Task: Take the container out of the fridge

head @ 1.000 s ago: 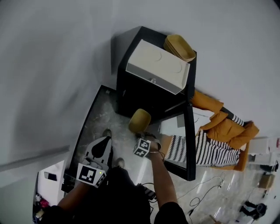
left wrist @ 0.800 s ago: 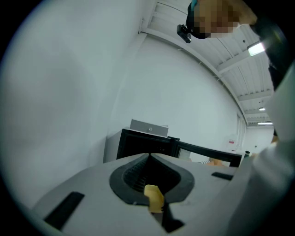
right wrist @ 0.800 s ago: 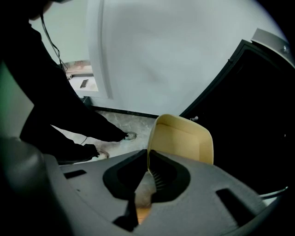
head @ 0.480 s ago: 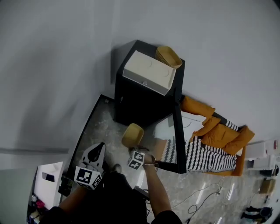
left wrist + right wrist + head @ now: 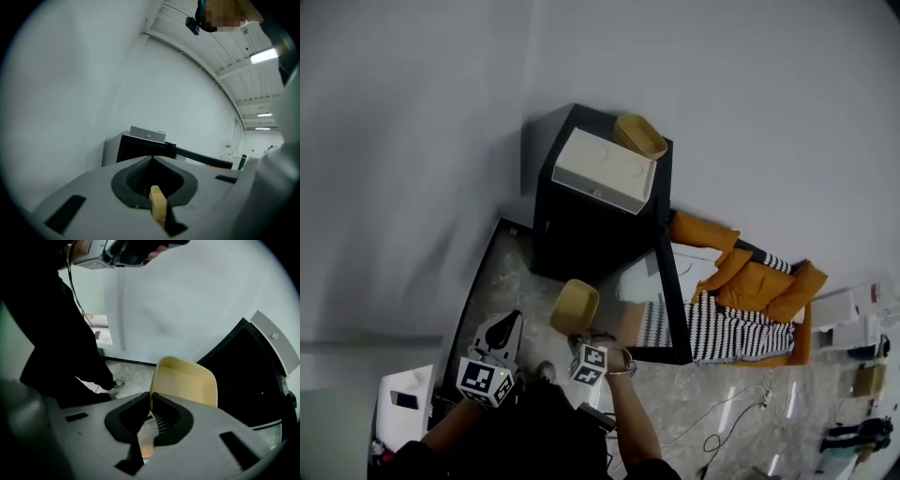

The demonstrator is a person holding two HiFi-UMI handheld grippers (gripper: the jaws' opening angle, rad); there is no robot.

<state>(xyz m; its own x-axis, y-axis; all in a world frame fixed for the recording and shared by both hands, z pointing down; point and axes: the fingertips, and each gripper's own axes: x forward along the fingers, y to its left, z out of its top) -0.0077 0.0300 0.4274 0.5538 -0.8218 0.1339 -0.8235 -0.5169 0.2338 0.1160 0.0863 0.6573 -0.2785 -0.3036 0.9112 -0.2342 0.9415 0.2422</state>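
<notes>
My right gripper (image 5: 579,330) is shut on the rim of a pale yellow container (image 5: 575,307), which I hold out in front of the black fridge (image 5: 586,225). In the right gripper view the container (image 5: 187,383) stands upright, its near edge pinched between the jaws of the right gripper (image 5: 151,401), and the fridge's dark inside (image 5: 248,380) lies to the right. The fridge door (image 5: 670,300) hangs open. My left gripper (image 5: 499,330) sits low at the left, shut on nothing; in its own view the left gripper (image 5: 152,159) faces the fridge (image 5: 140,149).
A white box (image 5: 605,172) and a stack of yellow containers (image 5: 640,136) sit on top of the fridge. Orange and striped cloth (image 5: 750,291) lies right of the door. Cables (image 5: 722,412) trail on the floor. A white unit (image 5: 403,394) stands at lower left.
The fridge has shrunk and shifted left and down in the head view as I back away. The held container has come farther out from the fridge, still in my right gripper.
</notes>
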